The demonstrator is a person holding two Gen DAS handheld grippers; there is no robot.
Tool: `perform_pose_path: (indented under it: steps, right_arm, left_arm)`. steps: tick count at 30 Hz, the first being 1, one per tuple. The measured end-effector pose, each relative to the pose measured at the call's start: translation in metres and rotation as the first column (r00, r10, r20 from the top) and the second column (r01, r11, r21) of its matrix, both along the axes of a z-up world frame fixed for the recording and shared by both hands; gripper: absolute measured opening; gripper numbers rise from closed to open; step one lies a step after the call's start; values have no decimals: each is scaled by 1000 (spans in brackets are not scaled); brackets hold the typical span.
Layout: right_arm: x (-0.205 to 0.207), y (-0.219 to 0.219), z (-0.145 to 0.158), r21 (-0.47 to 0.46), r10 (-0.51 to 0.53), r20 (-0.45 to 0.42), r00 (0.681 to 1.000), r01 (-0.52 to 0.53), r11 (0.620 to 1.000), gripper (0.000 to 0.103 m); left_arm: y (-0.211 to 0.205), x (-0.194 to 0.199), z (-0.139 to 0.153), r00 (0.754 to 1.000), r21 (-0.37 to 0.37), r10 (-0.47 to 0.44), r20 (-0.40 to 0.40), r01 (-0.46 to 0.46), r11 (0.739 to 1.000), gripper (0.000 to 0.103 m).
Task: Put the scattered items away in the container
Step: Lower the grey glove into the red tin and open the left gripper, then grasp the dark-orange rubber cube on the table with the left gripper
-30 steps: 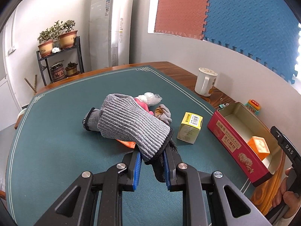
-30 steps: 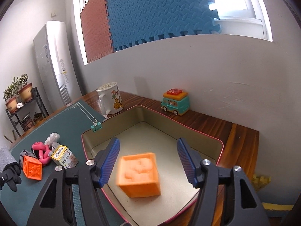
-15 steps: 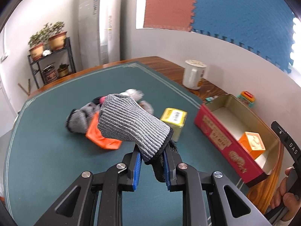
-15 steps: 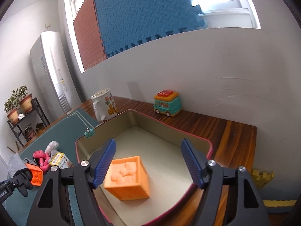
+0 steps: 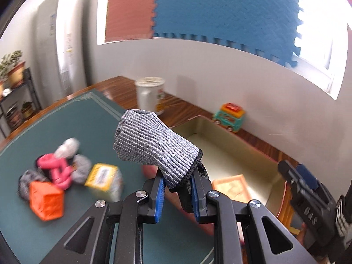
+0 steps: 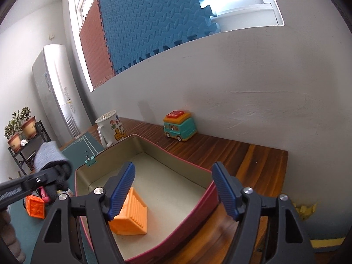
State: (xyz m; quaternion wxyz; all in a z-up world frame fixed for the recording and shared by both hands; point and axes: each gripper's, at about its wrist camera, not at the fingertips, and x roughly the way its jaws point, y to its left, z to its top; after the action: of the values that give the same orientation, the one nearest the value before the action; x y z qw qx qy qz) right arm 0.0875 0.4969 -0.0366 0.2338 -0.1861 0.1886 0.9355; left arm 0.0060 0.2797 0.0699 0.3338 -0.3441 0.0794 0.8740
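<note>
Between the blue fingers [image 5: 158, 194] of the left gripper [image 5: 177, 195] a grey knitted glove [image 5: 154, 145] is pinched by its dark cuff, its ribbed body standing up and leaning away to the left, clear of the worktop [image 5: 66, 118]. Seen from the left wrist, the glove hangs in front of the near left corner of the red tin container [image 5: 242, 145]; whether it is over the rim or just short of it cannot be told. From the right wrist the same glove [image 6: 47, 155] shows at the left, outside the container's left wall [image 6: 77, 189], beside a small green binder clip [image 6: 90, 160] fixed on that rim.

Inside the container an orange block [image 6: 129, 215] lies tilted on the pale floor, near the front left corner. The right gripper [image 6: 173, 192] is above the container with its fingers [image 6: 122, 190] spread wide and nothing between them; the orange block shows partly behind the left one.

On the green mat, left of the container, the other items lie close together, blurred: an orange cube [image 5: 46, 200], a pink toy [image 5: 56, 171], a yellow box [image 5: 104, 181] and some grey and white bundles [image 5: 67, 150] touching the pink toy. A white mug [image 6: 110, 128] and a teal toy van [image 6: 180, 128] stand on the bare wood beyond the container, near the wall.
</note>
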Motion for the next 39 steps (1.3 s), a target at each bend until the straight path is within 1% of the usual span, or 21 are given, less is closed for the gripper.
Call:
perform_pose_path:
  steps: [3,7,8,10,11,12,13,14,16,20,25,30,35,39]
  right_arm:
    - [-2,4,-2,-3,1,5,1000,-1,1000,77]
    - [-6,7,-7,-10,4,16,1000,-4,1000,77]
    - [-8,8,-8,-12,4,18,1000,-4,1000,77]
    - [-10,7,-9,-14,6,21,1000,-6,1000,77]
    - [-11,7,-9,-14,8,22,1000,-8,1000,77]
    - [-12,5,-9,-13,11,23,1000,-11,1000,77]
    - [-13,4,-9,-12,13,24,1000,-13,1000,77]
    - [-14,3,-9,-11,16,24,1000,-16,1000,77]
    - [-16,1,-9,-10,21,26,999,-20,1000,77]
    - [-19,-5,-9,-5,31,29,999,-31,1000,77]
    - [-23,-19,-4,12,55,26,998,-55,998,77]
    - [-30,-35,1,27,85,28,996,-86,996,77]
    - [-38,-56,7,47,130,27,991,-131,990,77]
    - [-46,-77,12,62,176,25,984,-178,982,79]
  left_arm:
    - [21,-10,-5,999,5,-37,27,37,999,22]
    - [37,-14,-10,998,-5,-67,23,67,998,22]
    - [39,-14,-10,997,-6,-72,21,72,997,27]
    - [40,-14,-11,997,-2,-79,18,79,997,33]
    - [39,-14,-11,997,3,-80,12,80,997,47]
    - [38,-13,-9,997,11,-75,0,75,997,73]
    - [35,-12,-7,998,24,-60,-19,60,998,82]
    - [32,-11,-5,998,44,-44,-46,46,998,86]
    - [28,-11,0,996,63,-36,-81,41,997,86]
    - [20,-10,5,994,60,-28,-109,34,998,86]
    - [6,-15,2,996,53,-1,-93,6,999,86]
    - [-18,-23,1,996,63,51,-74,-46,997,86]
    - [-51,-34,0,991,66,118,-62,-114,991,86]
    - [-86,-43,-3,981,57,185,-53,-182,982,86]
